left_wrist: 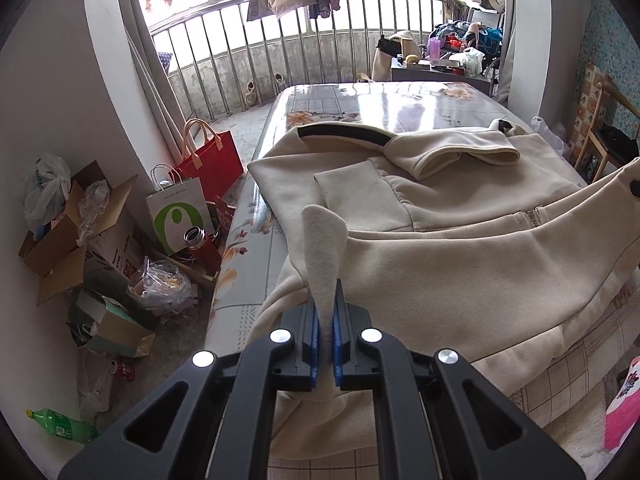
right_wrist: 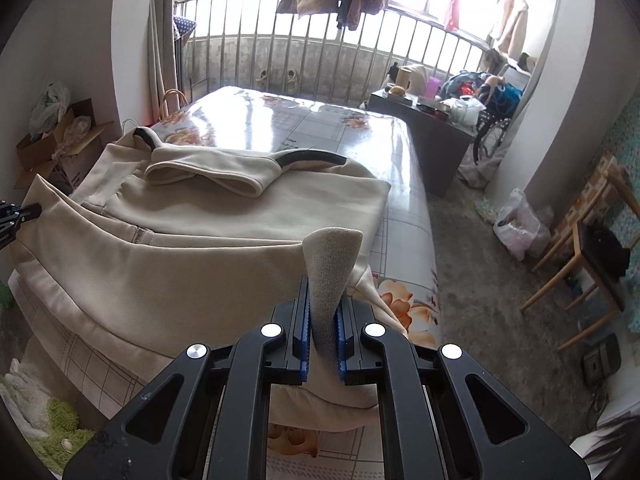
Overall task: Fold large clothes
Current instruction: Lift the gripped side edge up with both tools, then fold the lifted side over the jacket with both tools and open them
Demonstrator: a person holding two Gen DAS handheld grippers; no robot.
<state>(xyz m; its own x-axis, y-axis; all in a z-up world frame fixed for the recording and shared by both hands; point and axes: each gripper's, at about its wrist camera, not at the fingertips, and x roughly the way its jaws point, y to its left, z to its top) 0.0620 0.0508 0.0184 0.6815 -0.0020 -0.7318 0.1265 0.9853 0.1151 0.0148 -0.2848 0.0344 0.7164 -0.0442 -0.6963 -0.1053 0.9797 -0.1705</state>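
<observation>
A cream fleece jacket (left_wrist: pixel 460 248) lies across the near end of a glossy floral-covered bed (left_wrist: pixel 384 100), sleeves folded over its chest, its long axis running across the bed between the two grippers. The left gripper (left_wrist: pixel 327 312) is pinched tight on a tuft of the near edge at one side; the right gripper (right_wrist: pixel 323 320) clamps the matching corner at the other, that edge lifted off the bed. The cloth looks thick, soft and fairly heavy, likely to sag between holds, so gripping the corners seems the sound choice. Left of the bed stand a red tote (left_wrist: pixel 212 152), paper bags and cardboard boxes (left_wrist: pixel 64 232); beyond it, a railed balcony.
</observation>
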